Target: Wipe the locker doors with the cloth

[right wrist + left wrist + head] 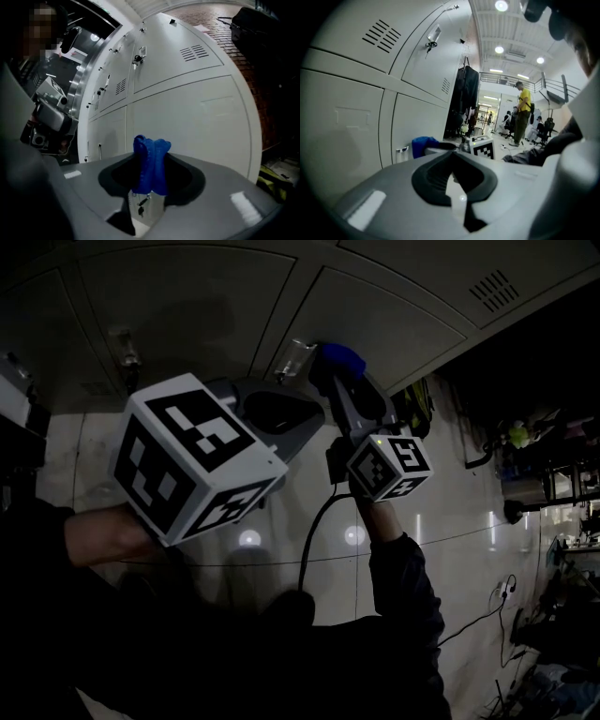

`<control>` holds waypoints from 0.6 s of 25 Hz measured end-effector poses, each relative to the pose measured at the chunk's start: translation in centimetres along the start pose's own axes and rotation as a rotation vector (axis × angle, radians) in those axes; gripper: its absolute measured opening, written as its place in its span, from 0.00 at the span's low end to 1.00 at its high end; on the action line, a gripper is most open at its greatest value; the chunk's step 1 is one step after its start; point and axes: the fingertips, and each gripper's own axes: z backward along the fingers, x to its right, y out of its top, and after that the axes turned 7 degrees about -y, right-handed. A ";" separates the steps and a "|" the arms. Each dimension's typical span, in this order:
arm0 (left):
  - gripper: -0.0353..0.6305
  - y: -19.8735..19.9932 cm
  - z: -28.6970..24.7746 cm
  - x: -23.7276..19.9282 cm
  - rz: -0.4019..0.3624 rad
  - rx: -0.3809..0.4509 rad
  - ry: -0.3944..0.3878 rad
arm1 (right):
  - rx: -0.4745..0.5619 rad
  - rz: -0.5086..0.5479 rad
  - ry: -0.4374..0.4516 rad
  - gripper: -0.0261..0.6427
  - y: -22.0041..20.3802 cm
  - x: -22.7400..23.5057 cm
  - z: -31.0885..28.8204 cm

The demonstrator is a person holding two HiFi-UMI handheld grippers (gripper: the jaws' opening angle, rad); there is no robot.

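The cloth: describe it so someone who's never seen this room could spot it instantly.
Find the wall of pale grey locker doors. Just before them the right gripper is shut on the cloth, a bunched wad. It is the only vivid blue thing among the grey.

cloth (151, 164): blue, bunched, in jaws | locker doors (187, 108): pale, seemingly shut

Left tool (452, 174) held up, jaws together; right tool (149, 182) clamps cloth (151, 157).

Glossy pale floor (450, 521) mirrors round ceiling lights (501, 5); a railed mezzanine (497, 78) crosses the bright hall, and a brick wall (211, 11) stands at one side
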 end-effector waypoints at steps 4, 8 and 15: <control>0.05 -0.1 0.3 0.0 0.002 0.001 -0.001 | -0.009 -0.015 0.033 0.27 -1.2 -3.0 -1.9; 0.05 -0.2 0.3 0.0 0.002 0.000 -0.002 | -0.023 -0.006 0.059 0.27 -2.1 -5.0 -3.2; 0.05 -0.4 0.2 -0.3 0.009 -0.005 0.002 | -0.030 -0.003 -0.006 0.27 -2.5 -2.0 -3.0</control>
